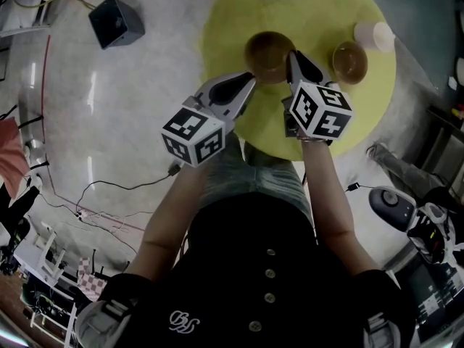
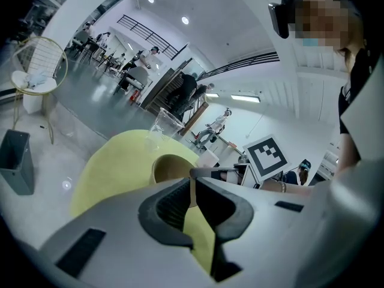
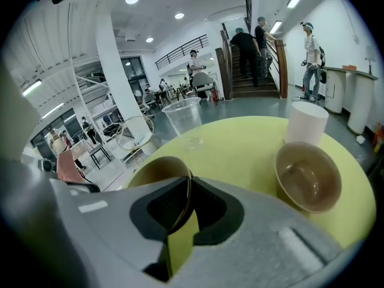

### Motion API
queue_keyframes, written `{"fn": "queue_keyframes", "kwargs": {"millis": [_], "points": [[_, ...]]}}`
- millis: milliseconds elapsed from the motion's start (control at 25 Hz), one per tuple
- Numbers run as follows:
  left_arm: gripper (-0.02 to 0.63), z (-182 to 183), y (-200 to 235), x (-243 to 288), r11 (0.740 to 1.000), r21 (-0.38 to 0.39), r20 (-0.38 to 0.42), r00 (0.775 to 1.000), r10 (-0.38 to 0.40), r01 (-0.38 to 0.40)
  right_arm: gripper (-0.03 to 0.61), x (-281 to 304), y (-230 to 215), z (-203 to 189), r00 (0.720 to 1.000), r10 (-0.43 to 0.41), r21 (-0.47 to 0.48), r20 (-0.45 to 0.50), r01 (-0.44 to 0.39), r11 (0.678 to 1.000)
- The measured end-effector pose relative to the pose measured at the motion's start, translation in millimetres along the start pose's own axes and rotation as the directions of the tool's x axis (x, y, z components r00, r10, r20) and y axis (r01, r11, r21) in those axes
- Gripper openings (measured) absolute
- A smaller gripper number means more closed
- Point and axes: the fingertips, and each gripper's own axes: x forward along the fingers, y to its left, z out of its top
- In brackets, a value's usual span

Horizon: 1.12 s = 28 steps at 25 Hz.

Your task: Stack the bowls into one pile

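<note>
Two grippers clench one brown bowl (image 1: 270, 54) by the rim: our left gripper (image 1: 249, 80) at its near-left edge, our right gripper (image 1: 293, 58) at its right. The second bowl (image 1: 350, 61) sits further right on the yellow table (image 1: 230, 22), nearest our right gripper.

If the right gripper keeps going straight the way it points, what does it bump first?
The right gripper is shut on the rim of the brown bowl, so it pushes that first. Beyond it probably comes the yellow table, then the clear cup; depth is hard to judge.
</note>
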Motion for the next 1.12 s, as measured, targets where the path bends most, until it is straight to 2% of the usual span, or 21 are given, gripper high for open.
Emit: {"fn": "queue_keyframes", "kwargs": {"millis": [240,400,560,680,800,960,1120], "points": [[0.037,-6.3,-8.9,3.8,1.000,-0.004,-0.010,1.000,-0.010,0.010,0.042,-0.2,3.3,1.4,1.000,0.013,-0.065,0.003,-0.013,0.998],[0.035,-9.4,-15.2,4.7,1.000,0.002,-0.008,1.000,0.004,-0.004,0.063,-2.5,3.9,0.3,0.999,0.048,-0.067,0.011,-0.047,0.997],[0.037,-7.5,-20.5,8.9,0.999,0.013,0.005,1.000,0.030,-0.030,0.146,-3.0,6.1,0.5,0.995,0.096,-0.062,0.006,-0.095,0.993],[0.037,-5.1,-28.3,13.6,0.999,0.015,0.020,0.999,0.050,-0.050,0.178,-6.7,3.4,2.9,0.993,0.119,-0.067,0.008,-0.118,0.991],[0.035,-4.4,-42.0,21.2,0.998,0.019,0.029,0.998,0.056,-0.057,0.178,-14.9,-6.5,7.7,0.991,0.133,-0.068,0.013,-0.132,0.989],[0.037,-1.1,-58.5,37.2,0.998,0.029,0.031,0.998,0.050,-0.051,0.178,-29.3,-28.2,23.0,0.991,0.126,-0.071,0.040,-0.123,0.990],[0.037,2.3,-76.3,58.3,0.998,0.042,0.034,0.999,0.035,-0.036,0.178,-50.3,-63.7,45.7,0.991,0.079,-0.071,0.110,-0.071,0.995]]}}
